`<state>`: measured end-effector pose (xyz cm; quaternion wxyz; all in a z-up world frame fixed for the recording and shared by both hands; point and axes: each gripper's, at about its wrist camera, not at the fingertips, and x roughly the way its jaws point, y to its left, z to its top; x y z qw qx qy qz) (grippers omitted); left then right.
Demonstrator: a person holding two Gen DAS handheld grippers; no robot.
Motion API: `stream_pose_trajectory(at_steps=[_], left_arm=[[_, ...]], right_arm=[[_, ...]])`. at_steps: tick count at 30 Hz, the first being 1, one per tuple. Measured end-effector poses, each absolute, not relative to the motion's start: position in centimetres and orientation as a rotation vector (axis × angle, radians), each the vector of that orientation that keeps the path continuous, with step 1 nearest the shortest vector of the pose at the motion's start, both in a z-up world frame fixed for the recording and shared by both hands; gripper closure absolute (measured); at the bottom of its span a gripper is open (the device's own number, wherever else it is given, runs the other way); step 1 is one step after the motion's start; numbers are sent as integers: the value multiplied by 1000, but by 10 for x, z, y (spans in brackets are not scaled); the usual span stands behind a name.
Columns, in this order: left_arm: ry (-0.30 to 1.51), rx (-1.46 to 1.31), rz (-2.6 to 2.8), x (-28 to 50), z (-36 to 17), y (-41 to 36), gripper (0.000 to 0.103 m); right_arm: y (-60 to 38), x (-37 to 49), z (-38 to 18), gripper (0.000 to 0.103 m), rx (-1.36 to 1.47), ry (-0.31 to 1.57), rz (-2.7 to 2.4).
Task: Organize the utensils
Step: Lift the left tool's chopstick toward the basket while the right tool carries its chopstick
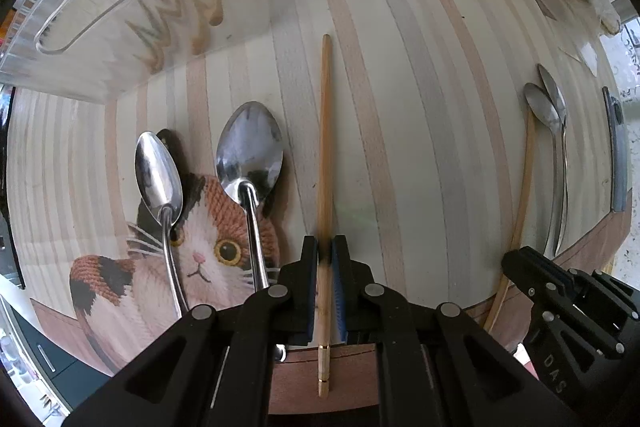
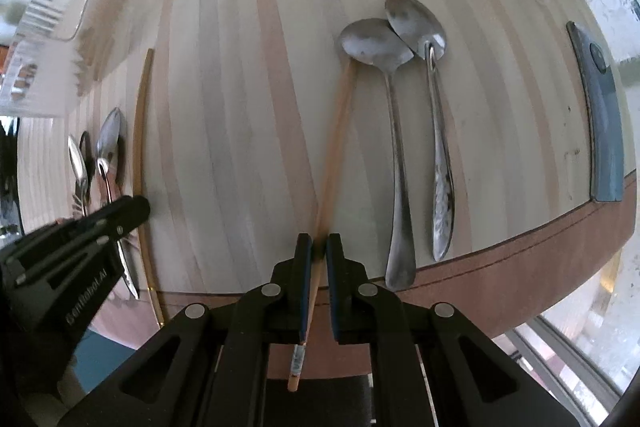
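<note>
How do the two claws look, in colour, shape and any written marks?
Both are matte black plastic. The left claw and the right claw have flat fingers with blue pads, triangular cut-outs in the linkage arms and round silver pivot pins. White letters read "DAS" and "GenRobot.AI" on the sides. No cables or sleeves show.

Right gripper [image 2: 319,247]: jaws closed on a chopstick [image 2: 335,131] that runs forward, its far tip under a spoon bowl.
Two spoons [image 2: 394,131]: side by side right of that chopstick, bowls overlapping, handles reaching the table edge.
Left gripper [image 2: 120,215]: at left edge, seen side-on.
Second chopstick [image 2: 141,155]: beside the left gripper.
Other spoons [image 2: 105,151]: far left.
Blue-grey case [image 2: 600,115]: far right.
Table [image 2: 240,87]: pale striped wood.
</note>
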<state>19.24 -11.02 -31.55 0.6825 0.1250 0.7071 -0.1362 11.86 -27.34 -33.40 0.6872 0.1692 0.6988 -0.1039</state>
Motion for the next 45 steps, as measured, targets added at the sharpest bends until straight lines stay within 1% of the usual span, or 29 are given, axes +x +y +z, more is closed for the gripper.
stream_pose_trajectory(at_steps=[9, 16, 19, 22, 27, 35, 40, 45], left_arm=[[1581, 306, -311, 193, -316, -113, 97], [1572, 326, -323, 189, -314, -117, 99], [1566, 320, -325, 187, -310, -119, 99], [1530, 329, -335, 182, -298, -121, 99], [1463, 327, -353, 179, -273, -124, 99], [1335, 287, -374, 179, -214, -129, 99], [1275, 236, -403, 187, -178, -126, 99], [1225, 189, -418, 213, -149, -119, 99]], right_arm=[[-262, 118, -326, 94, 342, 1555, -240], [-244, 109, -325, 95, 288, 1495, -266], [-243, 107, -323, 96, 313, 1499, -270], [-247, 106, -314, 96, 333, 1485, -267], [-247, 104, -285, 96, 369, 1426, -243], [-253, 98, -238, 96, 416, 1333, -215], [-265, 104, -207, 96, 429, 1274, -202], [-270, 123, -176, 96, 436, 1211, -175]])
